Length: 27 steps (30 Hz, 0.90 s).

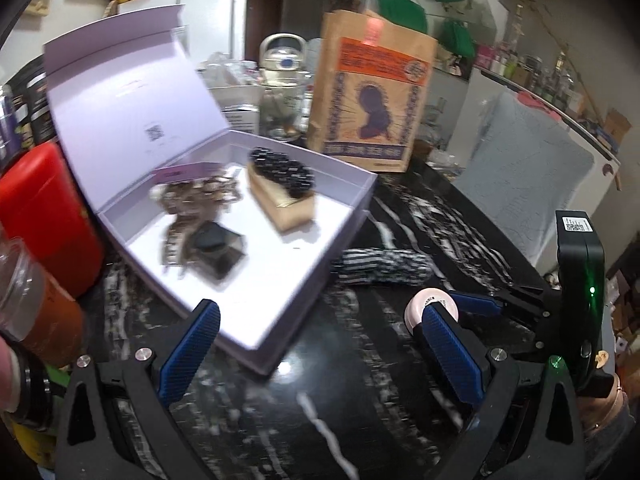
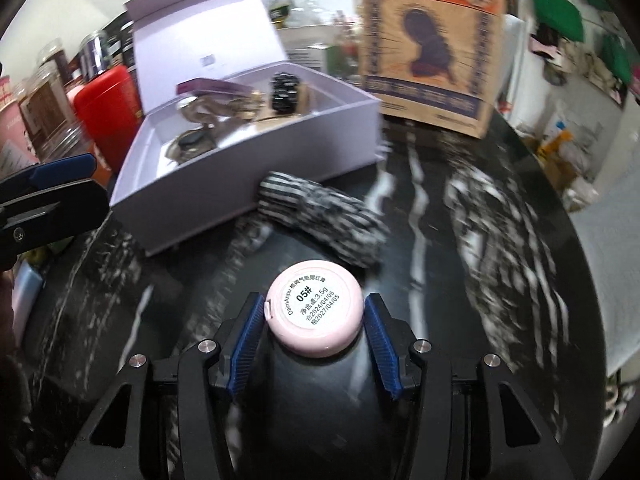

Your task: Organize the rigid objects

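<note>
Right gripper (image 2: 315, 334) clamps the pink compact (image 2: 315, 314) over the desk's (image 2: 440, 216) near edge, short of the open box (image 2: 248, 168). Left gripper (image 1: 320, 344) wide, empty. Risk: smooth round rim squirting from pads; clipping the striped roll (image 2: 320, 224).

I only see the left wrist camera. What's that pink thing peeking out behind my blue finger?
Observer: It's a round pink compact, sitting between the fingers of the right gripper.
Operator: Is it grabbed already?
Observer: It looks so. Both blue pads press against its sides.
Operator: Is anything written on it?
Observer: Yes, a white label on its flat face reads 05#.
</note>
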Motion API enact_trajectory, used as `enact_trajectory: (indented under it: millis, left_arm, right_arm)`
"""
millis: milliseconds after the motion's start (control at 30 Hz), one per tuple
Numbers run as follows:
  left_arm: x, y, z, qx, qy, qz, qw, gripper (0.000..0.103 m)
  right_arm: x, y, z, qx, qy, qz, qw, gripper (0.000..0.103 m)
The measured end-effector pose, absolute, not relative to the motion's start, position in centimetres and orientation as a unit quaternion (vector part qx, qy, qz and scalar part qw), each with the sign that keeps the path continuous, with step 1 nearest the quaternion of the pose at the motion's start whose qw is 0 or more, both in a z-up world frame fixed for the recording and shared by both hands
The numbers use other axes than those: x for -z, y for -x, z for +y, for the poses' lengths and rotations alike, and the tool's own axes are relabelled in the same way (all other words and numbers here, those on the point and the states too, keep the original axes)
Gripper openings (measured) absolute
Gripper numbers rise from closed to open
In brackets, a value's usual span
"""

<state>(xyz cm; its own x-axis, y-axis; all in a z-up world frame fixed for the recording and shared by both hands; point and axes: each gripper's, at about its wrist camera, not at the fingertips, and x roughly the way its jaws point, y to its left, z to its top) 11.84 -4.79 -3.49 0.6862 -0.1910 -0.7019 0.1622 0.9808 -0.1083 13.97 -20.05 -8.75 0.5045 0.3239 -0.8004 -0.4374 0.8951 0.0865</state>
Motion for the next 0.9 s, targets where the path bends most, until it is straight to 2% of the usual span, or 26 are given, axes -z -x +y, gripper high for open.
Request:
enact_trajectory:
  millis: [100,133,167,200,633,800,900]
  left_arm:
    - [3.7,-11.9,-6.6,0.116,0.012,0.387,0.915,0.103]
    - [3.9,-11.8,-7.2,0.122,0.009,0.388,0.913,0.103]
    - [4.0,-11.8,-7.7,0.126,0.006,0.389,0.913,0.103]
    - [4.1,-11.9,-8.2,0.131,0.004,0.389,0.912,0.103]
    - [6.9,-13.3,-12.5,0.192,0.0,0.415,0.889,0.101]
    - [8.2,-14.3,-13.9,0.212,-0.007,0.434,0.876,0.087]
    - [8.9,-14.6,-14.4,0.22,-0.016,0.439,0.871,0.073]
  right_arm:
    - [8.8,-13.5,-21.0,-0.229,0.055,0.448,0.862,0.053]
    - [8.8,-13.4,-21.3,-0.232,0.055,0.452,0.859,0.058]
    - [8.9,-13.4,-21.4,-0.233,0.055,0.455,0.857,0.073]
    - [8.9,-13.3,-21.6,-0.234,0.054,0.457,0.857,0.081]
    - [7.2,-13.4,-28.2,-0.149,0.05,0.437,0.886,0.081]
    - [7.1,-15.1,-29.6,-0.146,0.034,0.432,0.889,0.081]
    - [6.9,-16.6,-29.0,-0.162,0.045,0.429,0.888,0.081]
